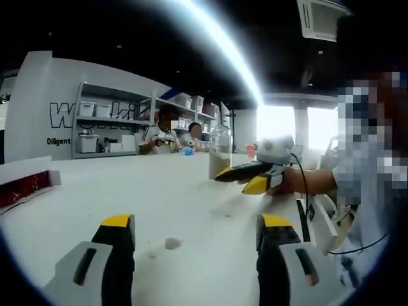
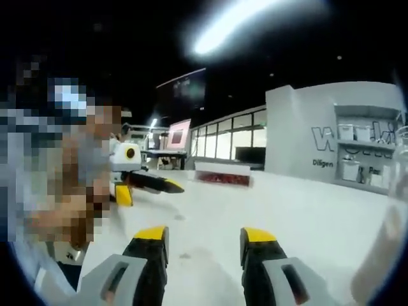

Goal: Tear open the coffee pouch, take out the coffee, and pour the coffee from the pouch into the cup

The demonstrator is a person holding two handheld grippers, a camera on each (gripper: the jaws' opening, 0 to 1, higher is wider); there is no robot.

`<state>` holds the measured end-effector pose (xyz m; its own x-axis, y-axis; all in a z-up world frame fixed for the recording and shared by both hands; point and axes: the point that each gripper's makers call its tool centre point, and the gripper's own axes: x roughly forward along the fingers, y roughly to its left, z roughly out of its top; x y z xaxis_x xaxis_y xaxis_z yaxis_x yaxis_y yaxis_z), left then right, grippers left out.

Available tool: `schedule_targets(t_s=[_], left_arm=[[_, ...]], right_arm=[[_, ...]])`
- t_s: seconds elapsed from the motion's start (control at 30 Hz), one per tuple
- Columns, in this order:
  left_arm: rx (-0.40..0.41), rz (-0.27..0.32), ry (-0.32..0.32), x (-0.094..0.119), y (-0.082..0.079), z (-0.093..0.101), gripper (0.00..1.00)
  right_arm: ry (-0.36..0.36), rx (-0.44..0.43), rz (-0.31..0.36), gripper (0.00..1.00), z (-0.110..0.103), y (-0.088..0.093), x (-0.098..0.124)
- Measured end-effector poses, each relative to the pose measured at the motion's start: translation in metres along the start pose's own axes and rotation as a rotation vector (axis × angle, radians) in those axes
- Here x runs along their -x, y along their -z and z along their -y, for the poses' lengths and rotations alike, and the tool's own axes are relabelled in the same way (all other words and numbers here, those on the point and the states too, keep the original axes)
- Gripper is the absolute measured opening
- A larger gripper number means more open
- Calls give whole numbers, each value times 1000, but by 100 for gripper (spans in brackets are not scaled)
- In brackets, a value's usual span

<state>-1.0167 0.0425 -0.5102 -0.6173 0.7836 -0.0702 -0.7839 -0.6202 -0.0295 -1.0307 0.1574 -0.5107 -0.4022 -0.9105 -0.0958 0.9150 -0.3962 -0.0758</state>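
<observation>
My left gripper [image 1: 196,224] hovers low over the white table [image 1: 159,191], open, with nothing between its jaws. A small pale scrap [image 1: 172,243] lies on the table just ahead of it. Farther off stands a tall clear cup [image 1: 220,156] with a brownish layer in its lower part. My right gripper [image 1: 250,177] comes in from the right, close beside that cup. In the right gripper view, my right gripper [image 2: 205,237] is open and holds nothing. The left gripper [image 2: 148,183] shows at the left, and the blurred clear cup [image 2: 390,217] rises at the right edge.
A red and white box [image 1: 25,187] lies at the table's left side, also seen as the red box [image 2: 223,178]. Two people [image 1: 167,137] sit at the far end before shelves with bins [image 1: 105,127]. The person holding the grippers is at the right [image 1: 363,172].
</observation>
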Motion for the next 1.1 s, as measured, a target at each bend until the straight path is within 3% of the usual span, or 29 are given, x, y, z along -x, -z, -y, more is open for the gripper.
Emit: schedule_targets(t_s=[1.1], left_arm=[[-6, 0, 9, 0, 1, 6, 79]], right_arm=[[2, 8, -21, 44, 6, 4, -16]])
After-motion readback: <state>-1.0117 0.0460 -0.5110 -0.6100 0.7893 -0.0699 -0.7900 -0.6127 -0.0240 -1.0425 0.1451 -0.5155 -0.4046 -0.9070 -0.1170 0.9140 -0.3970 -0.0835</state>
